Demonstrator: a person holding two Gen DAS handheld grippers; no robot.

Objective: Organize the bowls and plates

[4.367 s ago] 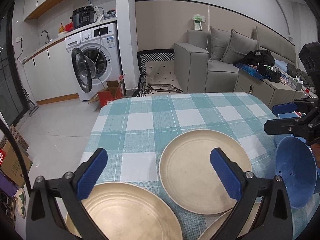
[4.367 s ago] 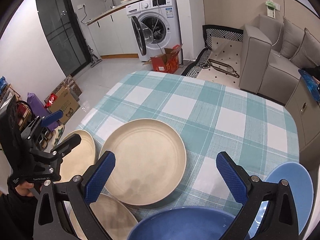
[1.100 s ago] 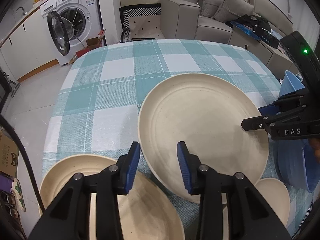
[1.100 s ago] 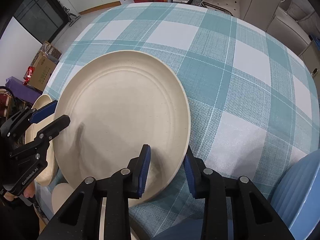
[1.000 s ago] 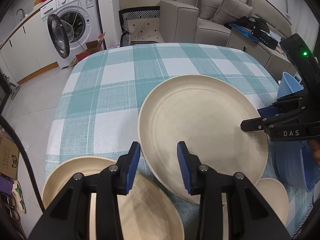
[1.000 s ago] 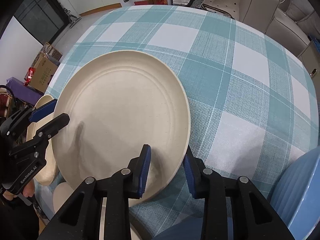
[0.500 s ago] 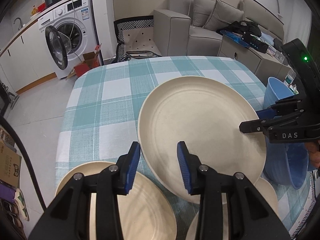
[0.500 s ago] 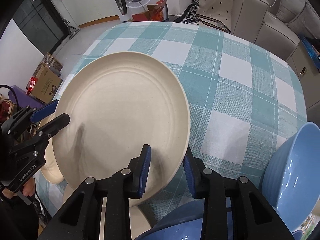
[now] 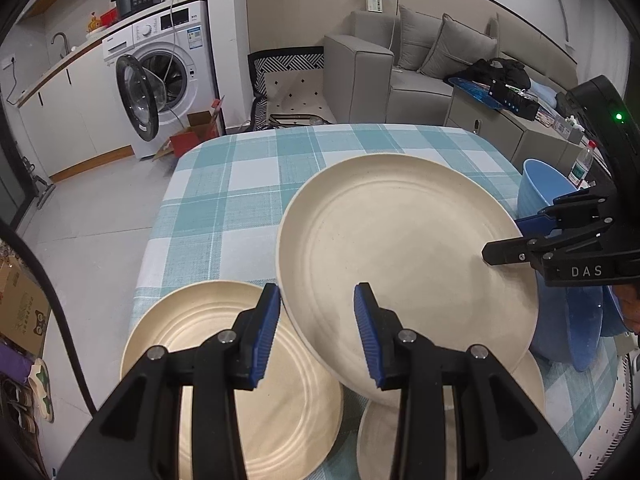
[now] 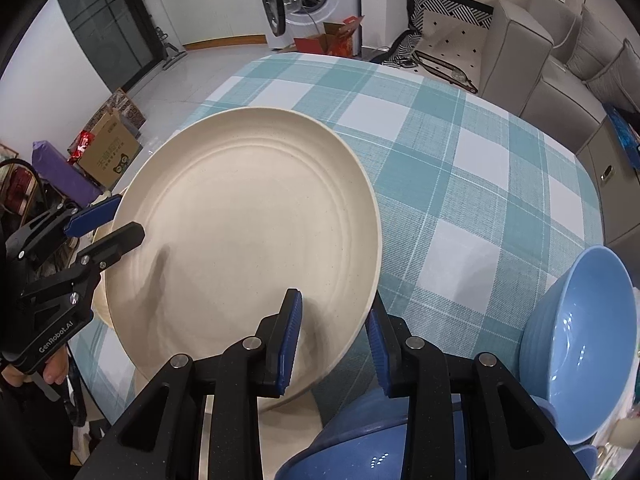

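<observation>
A large cream plate (image 9: 400,256) hangs tilted above the teal checked tablecloth (image 9: 248,184), held at two opposite rims. My left gripper (image 9: 316,312) is shut on its near-left rim, and my right gripper (image 10: 334,316) is shut on the opposite rim of the same large cream plate (image 10: 248,232). Each view shows the other tool: the right gripper (image 9: 508,236) at the far edge, the left gripper (image 10: 126,218) at the left edge. A second cream plate (image 9: 224,340) lies on the cloth below, and a smaller cream plate (image 9: 532,376) is partly hidden under the lifted one.
Blue bowls (image 10: 580,340) sit at the table's right side, one more blue bowl (image 10: 360,440) right under my right gripper. A washing machine (image 9: 160,80) with its door open, a grey sofa (image 9: 380,72) and cardboard boxes (image 10: 108,148) stand on the floor beyond the table.
Both grippers, open over the table at first, are shut on the large plate's rims. Over the last second they have risen with it, and the table looks farther below.
</observation>
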